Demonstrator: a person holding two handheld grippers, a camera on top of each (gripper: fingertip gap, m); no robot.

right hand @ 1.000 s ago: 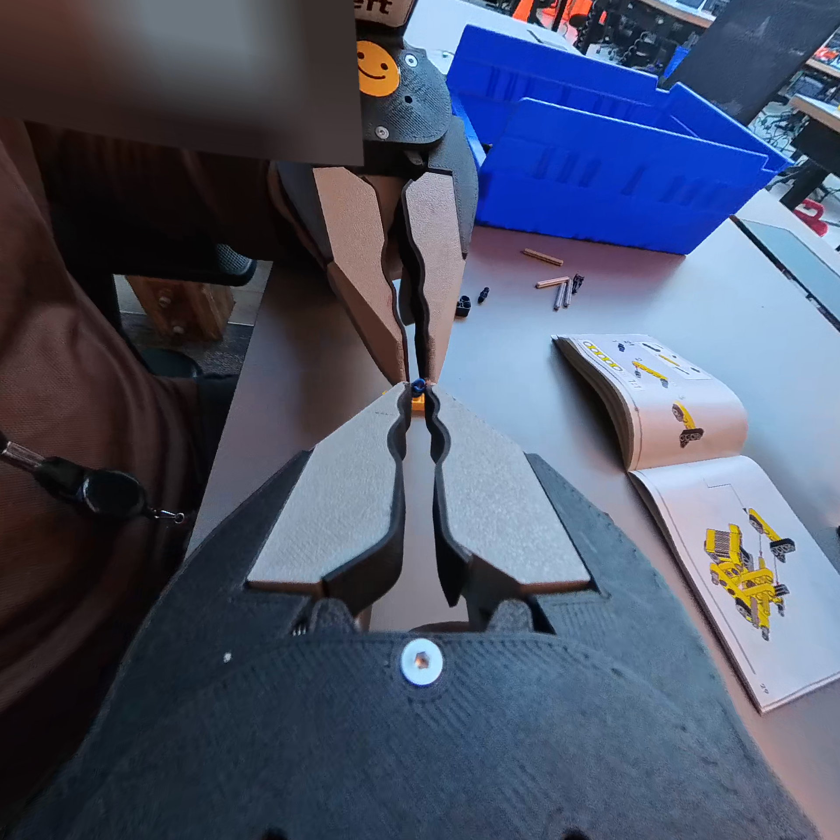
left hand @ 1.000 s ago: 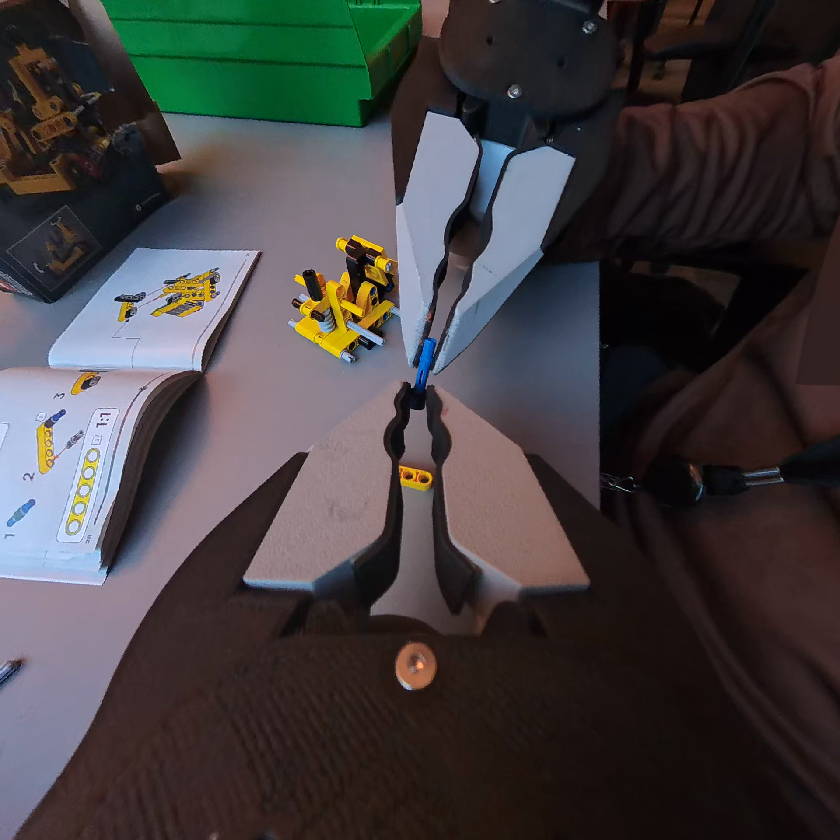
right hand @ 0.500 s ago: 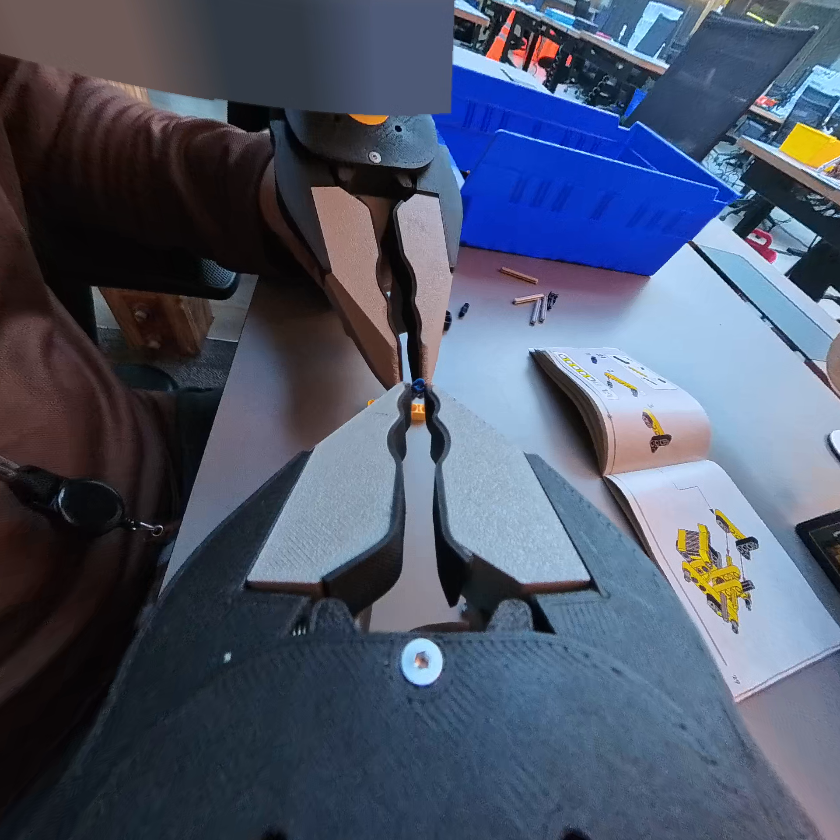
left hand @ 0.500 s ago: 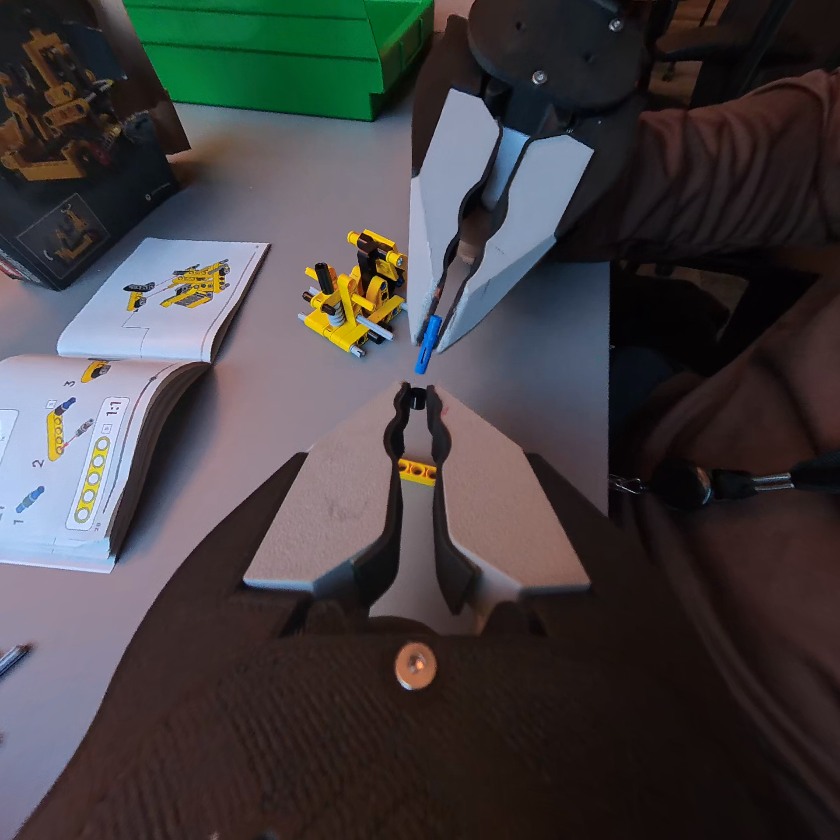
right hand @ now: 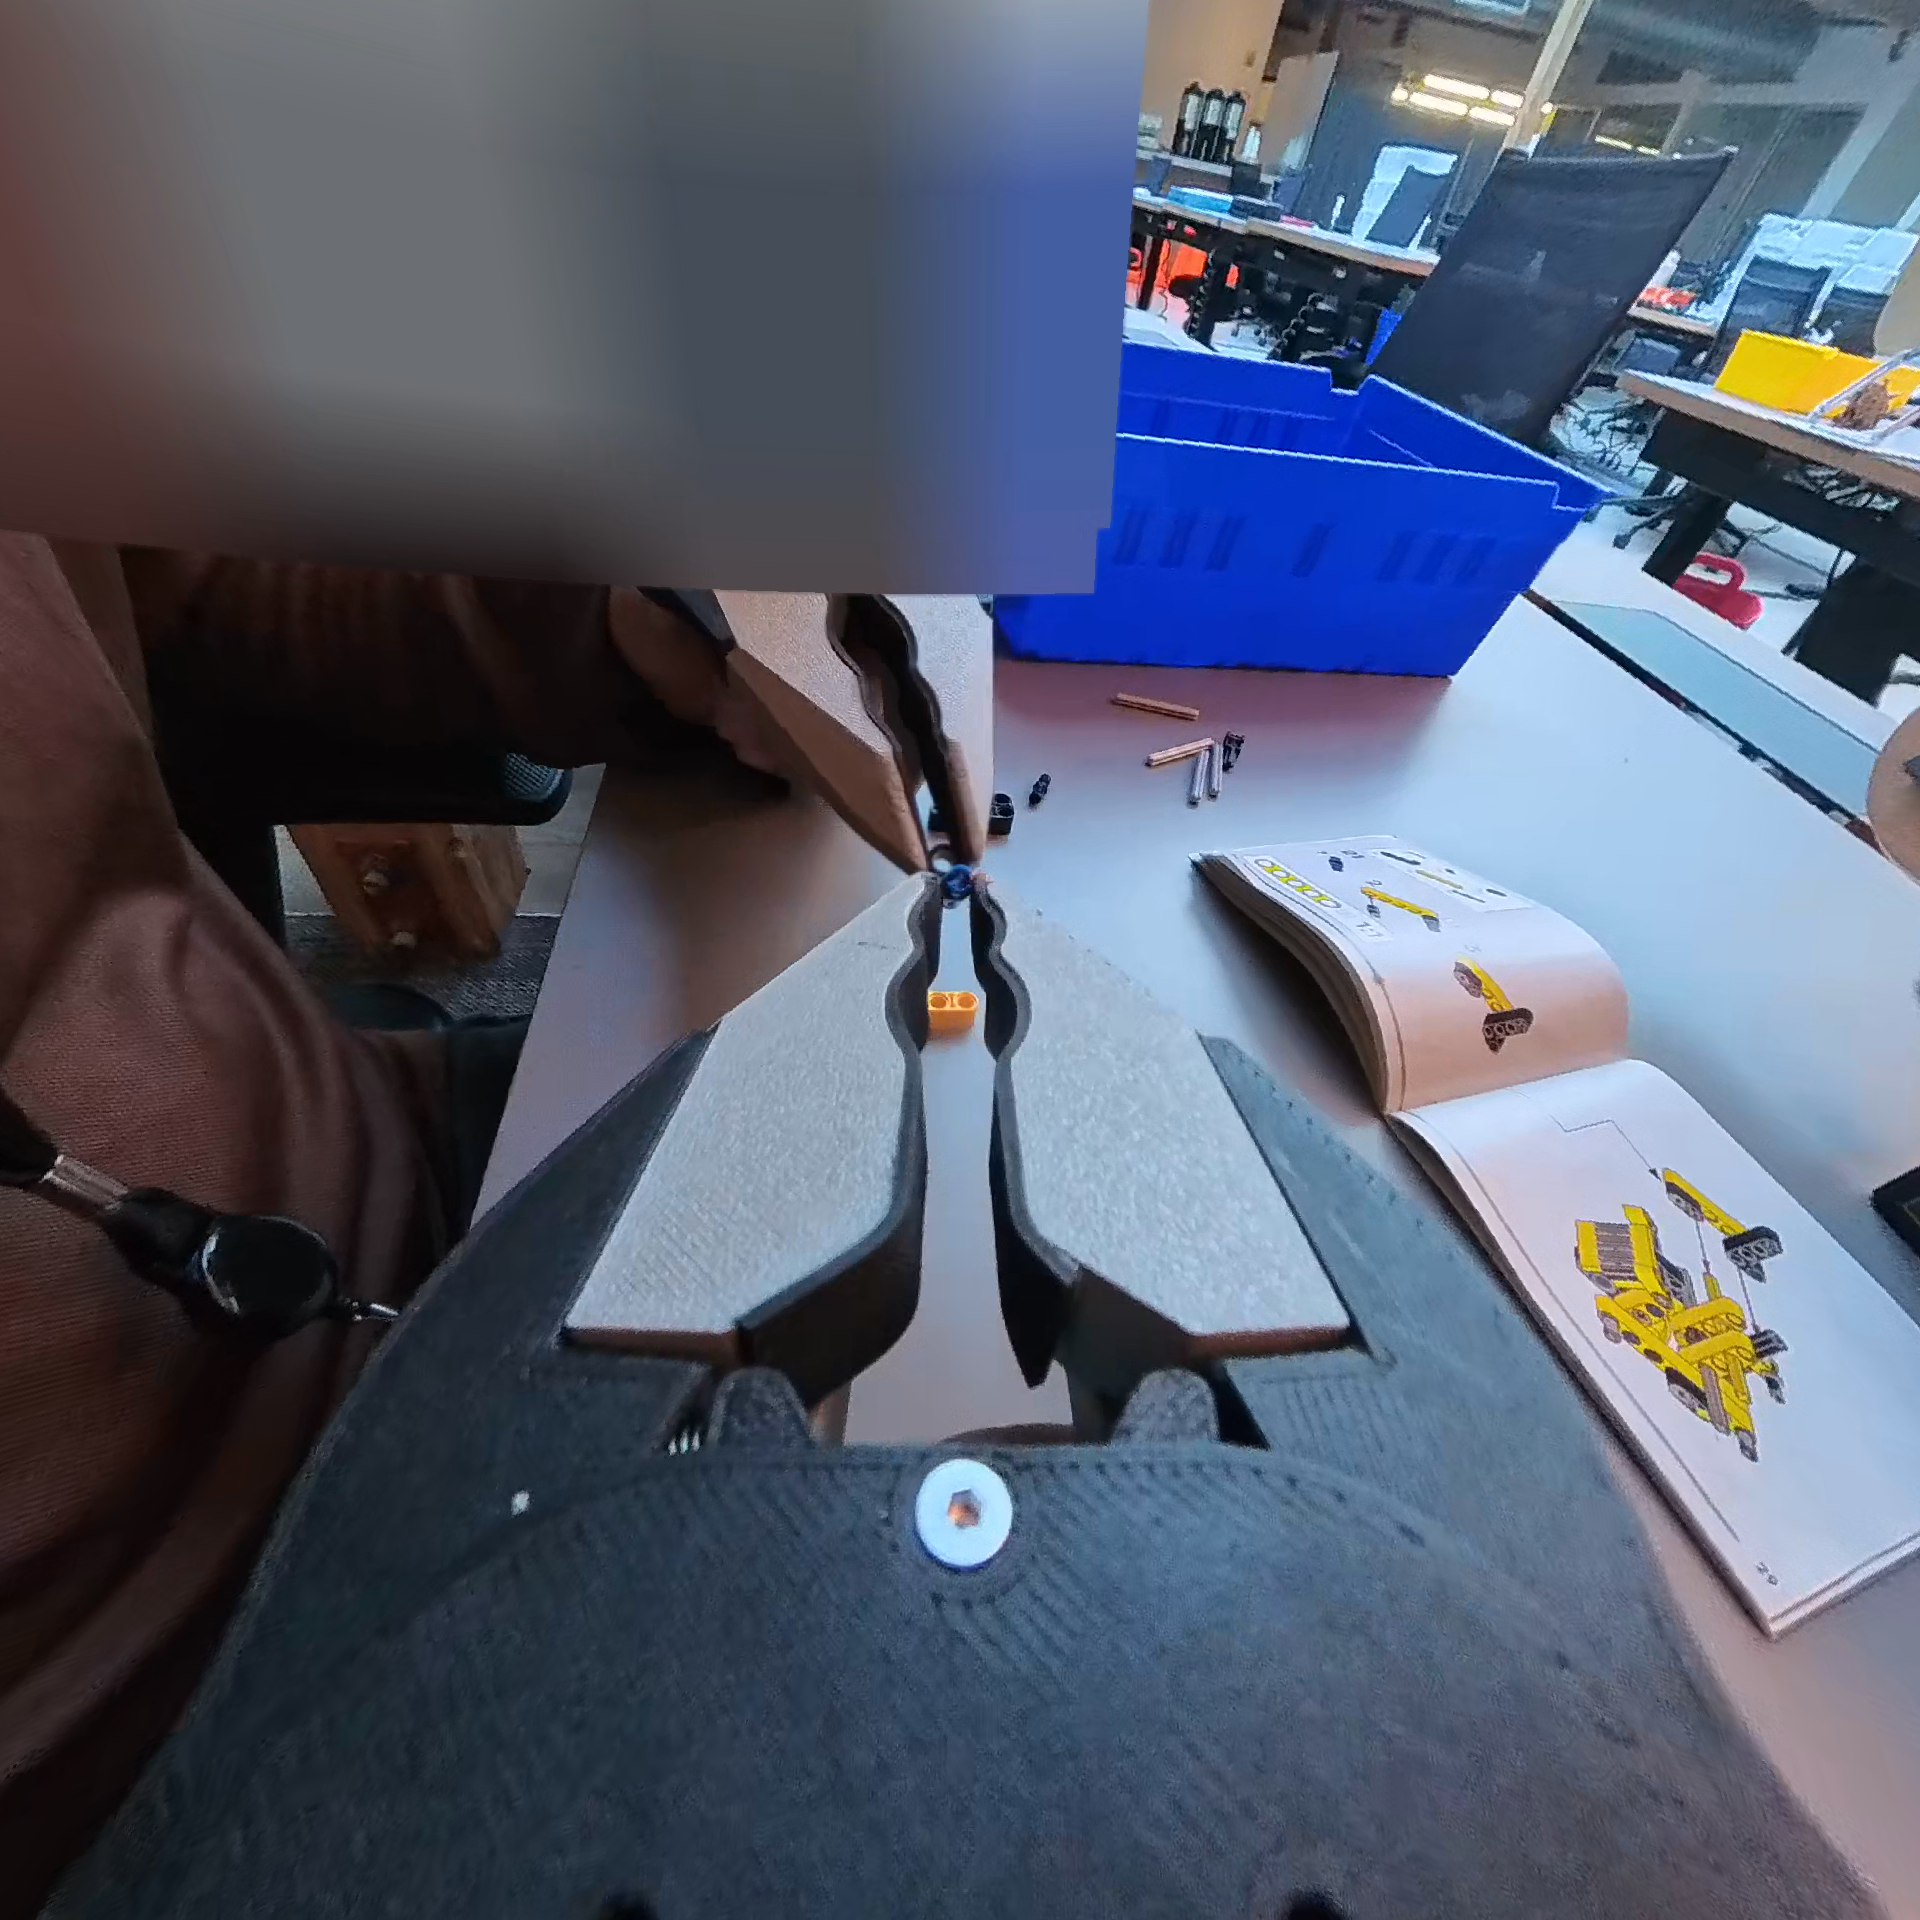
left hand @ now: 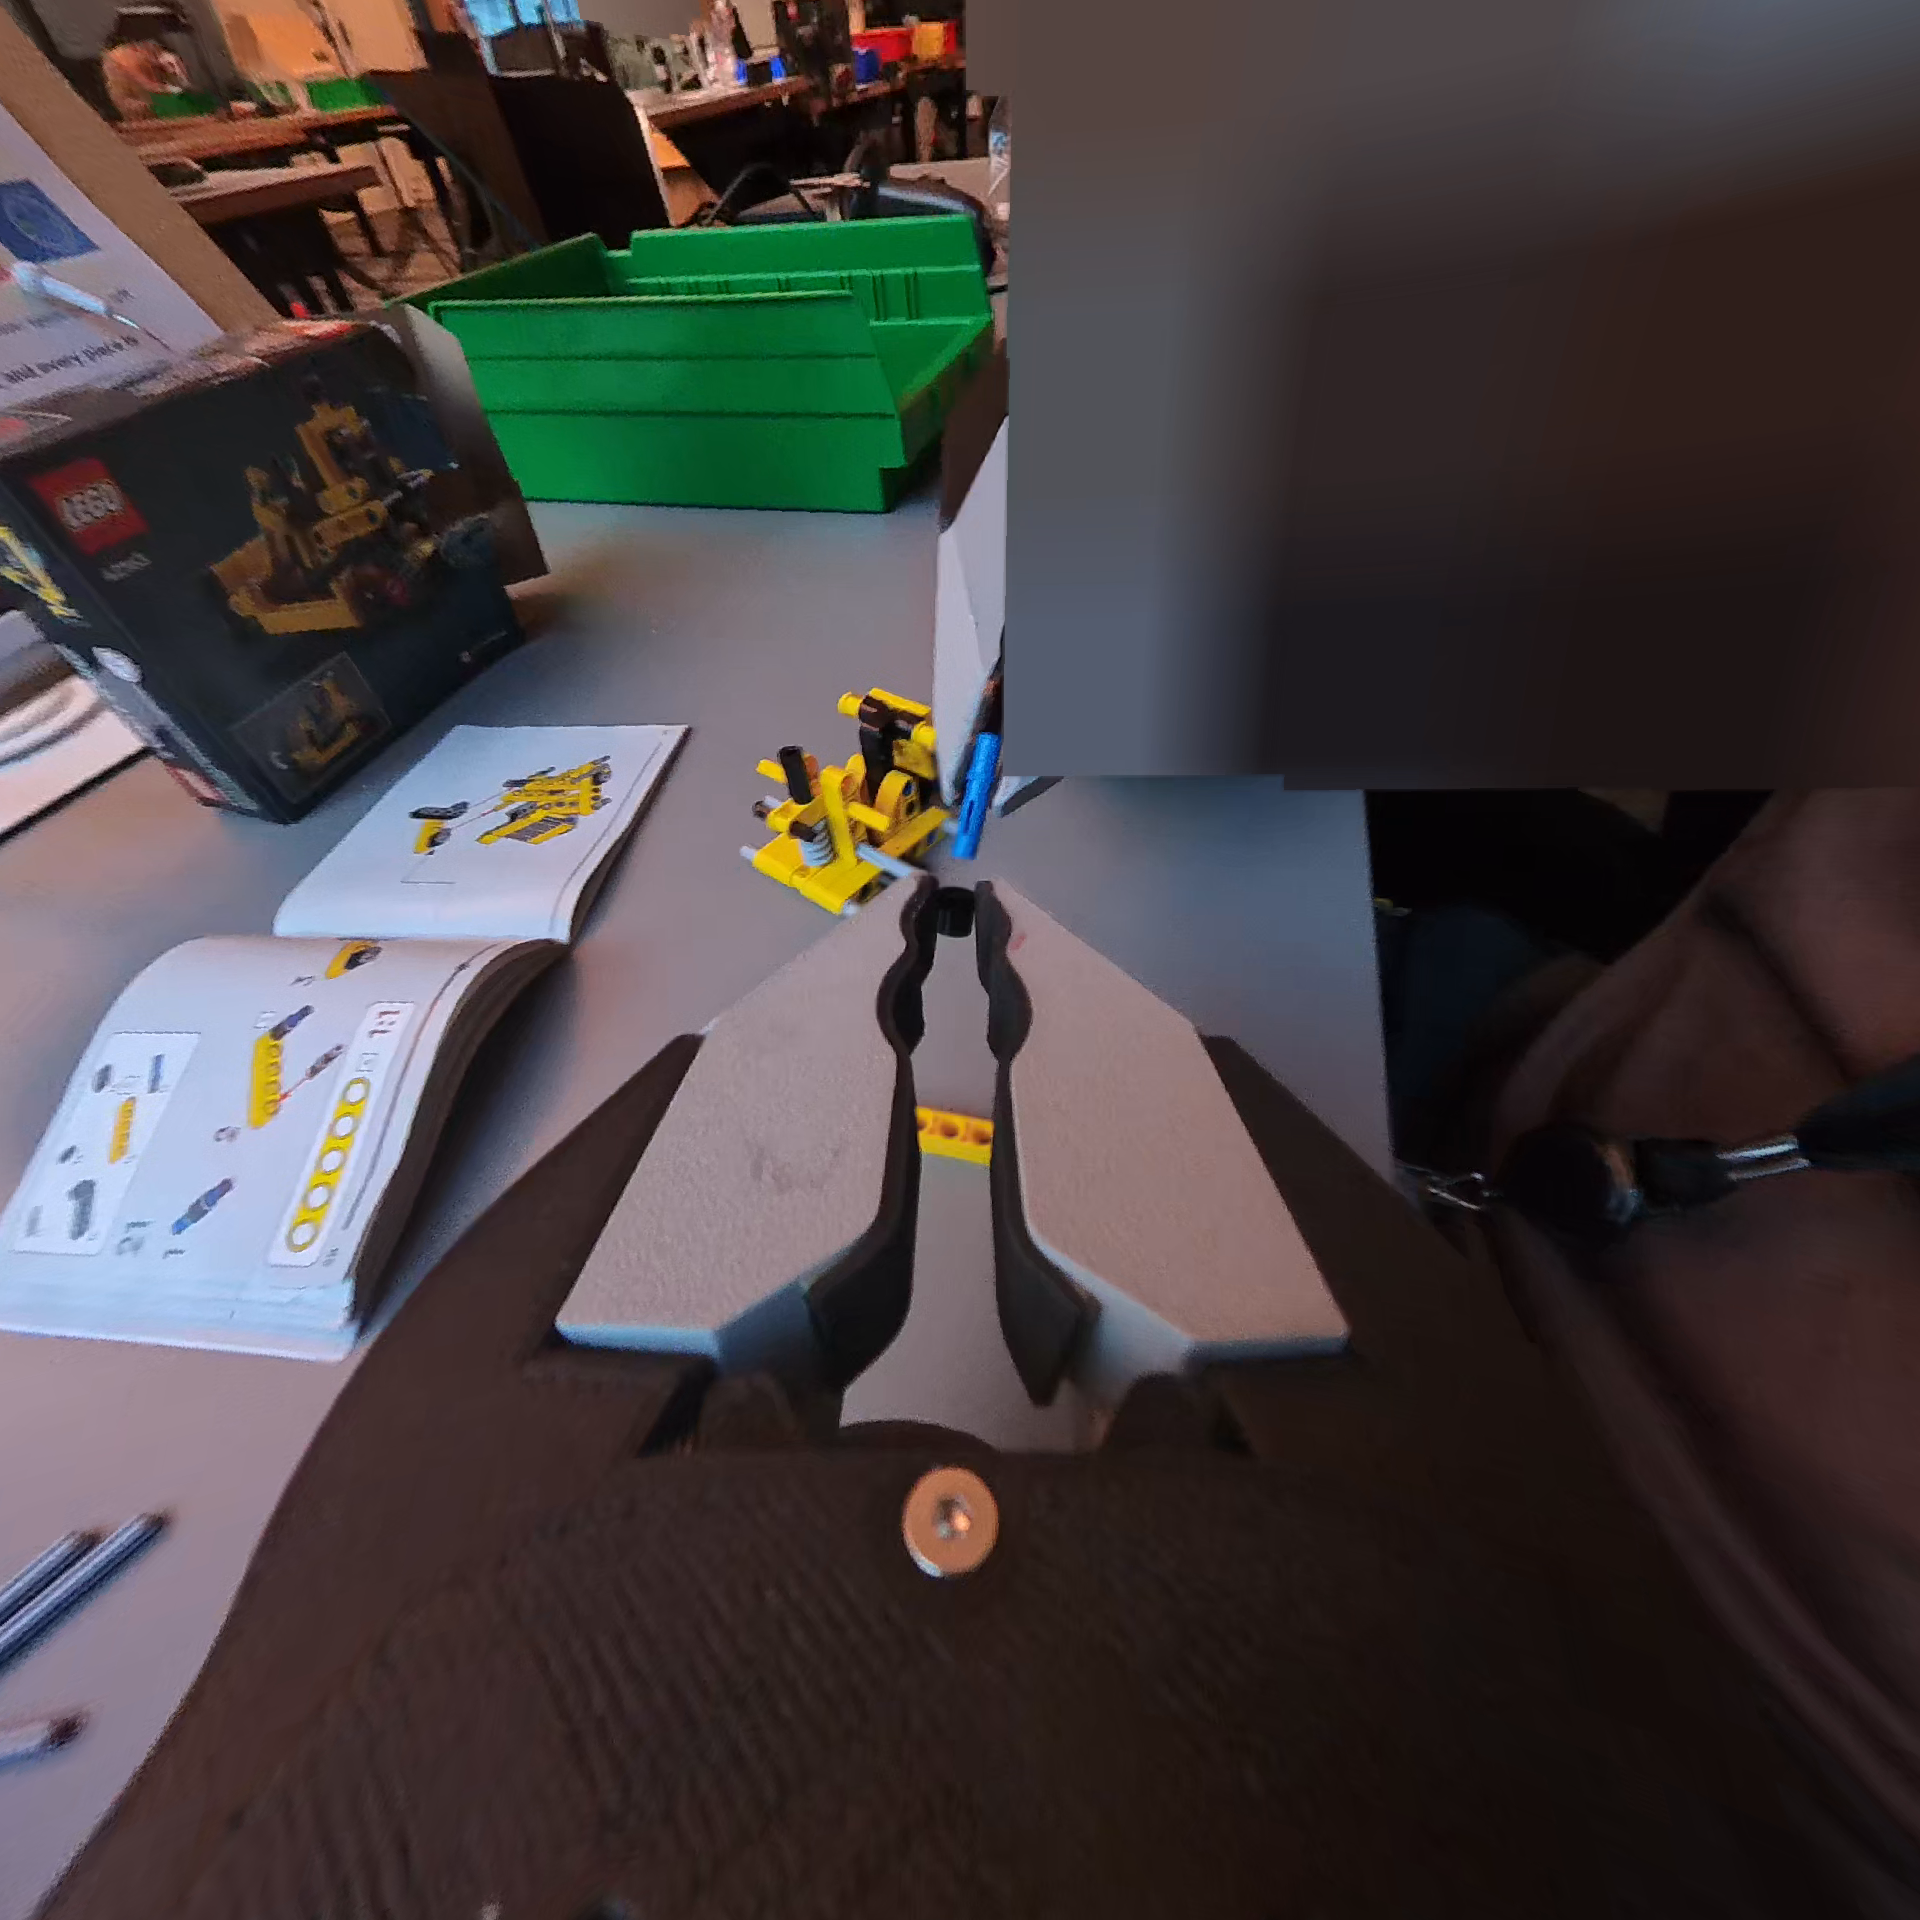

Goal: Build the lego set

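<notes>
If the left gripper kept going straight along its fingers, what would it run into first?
Most likely the blue pin held by the right gripper, just ahead of the left gripper and the small black piece it pinches. The yellow assembly sits slightly left; depth is uncertain.

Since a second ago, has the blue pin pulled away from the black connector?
Yes. In the left wrist view, the blue pin now sits clear above the black connector, nearer the yellow assembly.

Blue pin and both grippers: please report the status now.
Left gripper shut on small black piece. Right gripper shut on blue pin. Pin just above black piece, not yet joined. Nothing between them.
</notes>
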